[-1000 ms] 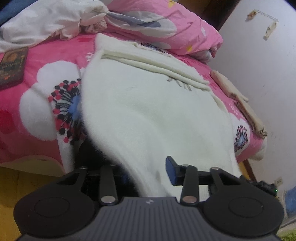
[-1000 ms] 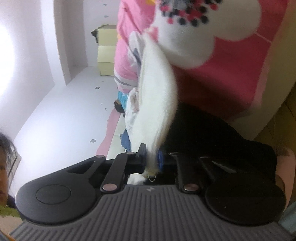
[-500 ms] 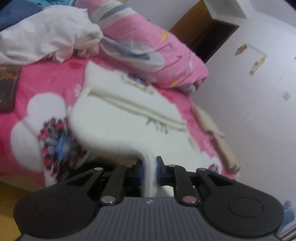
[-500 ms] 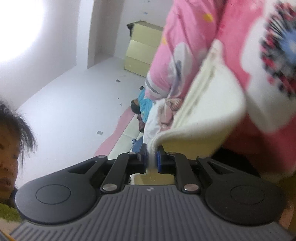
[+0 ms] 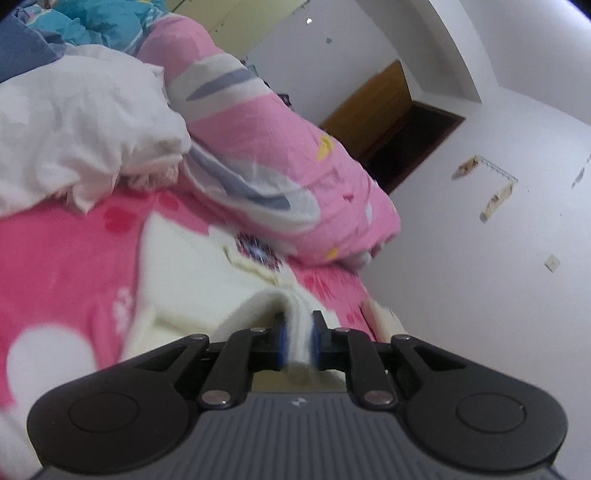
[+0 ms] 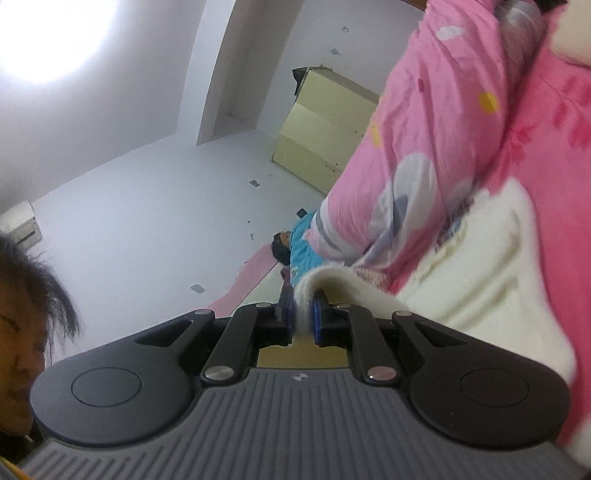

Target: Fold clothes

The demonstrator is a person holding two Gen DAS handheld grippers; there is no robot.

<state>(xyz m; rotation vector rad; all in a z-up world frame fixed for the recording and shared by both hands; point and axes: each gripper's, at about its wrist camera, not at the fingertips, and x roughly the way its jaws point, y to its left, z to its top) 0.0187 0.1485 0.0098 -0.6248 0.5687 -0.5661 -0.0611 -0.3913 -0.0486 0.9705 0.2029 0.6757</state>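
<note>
White walls (image 5: 480, 258), dark open doorway (image 5: 410, 144), pale yellow cabinet (image 6: 325, 136), bright light (image 6: 55, 33), pink floral bedding (image 5: 55, 258)

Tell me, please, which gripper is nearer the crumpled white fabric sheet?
Left, probably. The crumpled white sheet lies ahead-left of the left gripper; the right gripper, also clamping the cream fleece garment, shows none clearly.

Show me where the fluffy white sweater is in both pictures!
Left wrist view: the white sweater lies low in the middle on the pink bed, its edge pinched in the left tongs.
Right wrist view: it lies at the right, its edge pinched in the right tongs.
Shared landmark: the pink quilt beside it.
</note>
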